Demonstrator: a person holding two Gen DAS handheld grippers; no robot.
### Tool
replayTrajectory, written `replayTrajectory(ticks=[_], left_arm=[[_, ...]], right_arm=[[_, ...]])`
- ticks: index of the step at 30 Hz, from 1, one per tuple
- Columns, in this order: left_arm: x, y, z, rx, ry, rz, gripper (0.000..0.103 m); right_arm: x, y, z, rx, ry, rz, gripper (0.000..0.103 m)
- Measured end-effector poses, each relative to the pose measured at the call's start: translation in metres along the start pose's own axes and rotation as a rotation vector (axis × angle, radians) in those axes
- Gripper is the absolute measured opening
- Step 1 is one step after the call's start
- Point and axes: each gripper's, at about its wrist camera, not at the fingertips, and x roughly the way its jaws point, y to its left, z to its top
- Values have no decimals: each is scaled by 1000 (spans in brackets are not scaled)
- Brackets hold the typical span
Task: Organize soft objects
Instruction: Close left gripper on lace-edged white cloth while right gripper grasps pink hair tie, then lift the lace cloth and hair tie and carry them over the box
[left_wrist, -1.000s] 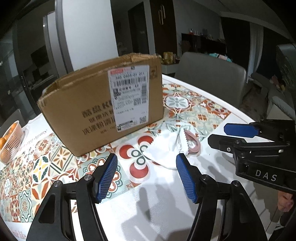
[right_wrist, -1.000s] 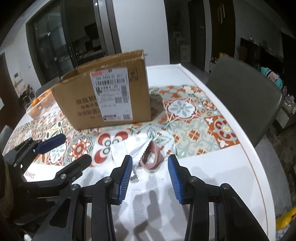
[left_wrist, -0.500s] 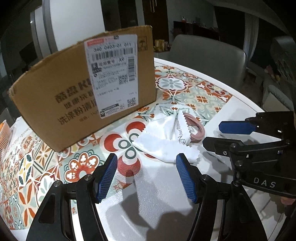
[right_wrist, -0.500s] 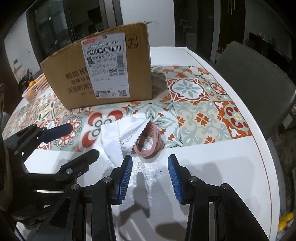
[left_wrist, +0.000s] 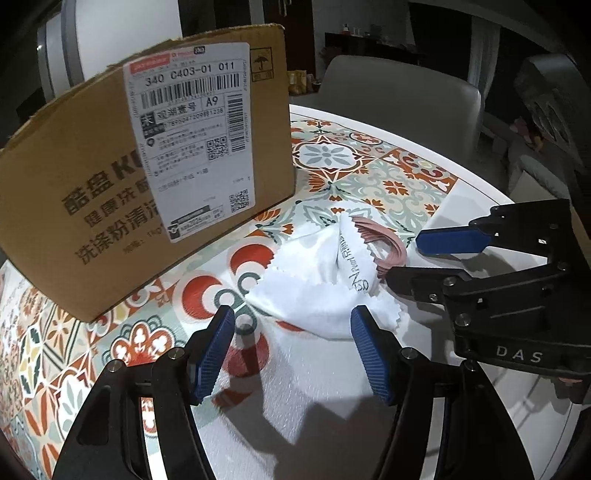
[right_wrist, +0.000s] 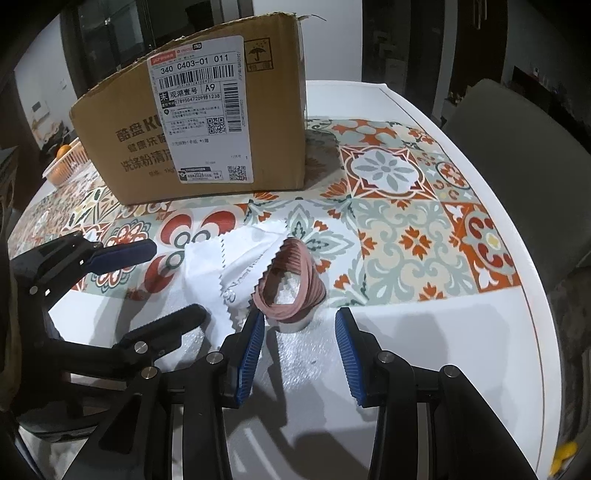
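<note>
White worktop (right_wrist: 424, 332) with a patterned tile mat carries a crumpled white pinked-edge cloth (left_wrist: 314, 291) touching a pink ribbed elastic band (right_wrist: 290, 284), both near the mat's front edge. Left gripper (left_wrist: 291, 347) and right gripper (right_wrist: 299, 347) hover just short of them, jaws open and empty. A brown cardboard box (right_wrist: 207, 122) stands behind, with bare worktop toward the right rim.

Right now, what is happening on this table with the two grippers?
A person holds two grippers over the table, both open and holding nothing. The left gripper faces the white cloth; the right gripper faces the pink ribbed band beside it. The cloth's edge overlaps the band. A cardboard box stands behind them. Nothing is picked up yet.
</note>
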Motion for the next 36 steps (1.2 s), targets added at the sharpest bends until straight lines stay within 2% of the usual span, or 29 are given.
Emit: replayTrajectory(ticks=[4, 6, 13, 15, 16, 17, 18, 20, 23, 30, 36], left_arm=[[8, -3, 3, -1, 8, -62, 64], [12, -4, 4, 11, 11, -51, 64], [16, -3, 7, -2, 13, -72, 63], [17, -4, 8, 2, 11, -80, 55], [17, -4, 8, 4, 9, -85, 47], [16, -4, 9, 2, 6, -88, 37], [17, -4, 9, -4, 4, -91, 33], [17, -3, 10, -20, 3, -90, 25], [15, 0, 11, -57, 7, -87, 14], [1, 6, 7, -148, -2, -56, 10], [-21, 10, 6, -200, -46, -27, 10]], right_arm=[[5, -3, 4, 6, -7, 40, 42], [8, -2, 6, 7, -3, 96, 41], [10, -3, 8, 5, -15, 81, 41], [10, -4, 8, 9, -16, 80, 39], [10, -4, 8, 9, -18, 79, 36], [10, -5, 8, 11, -21, 75, 28], [10, -5, 8, 11, -21, 74, 22], [10, -4, 7, 6, -20, 68, 16], [7, -4, 5, 20, -25, 71, 12], [-4, -1, 3, 56, -51, 79, 12], [-19, 4, 3, 87, -84, 92, 12]])
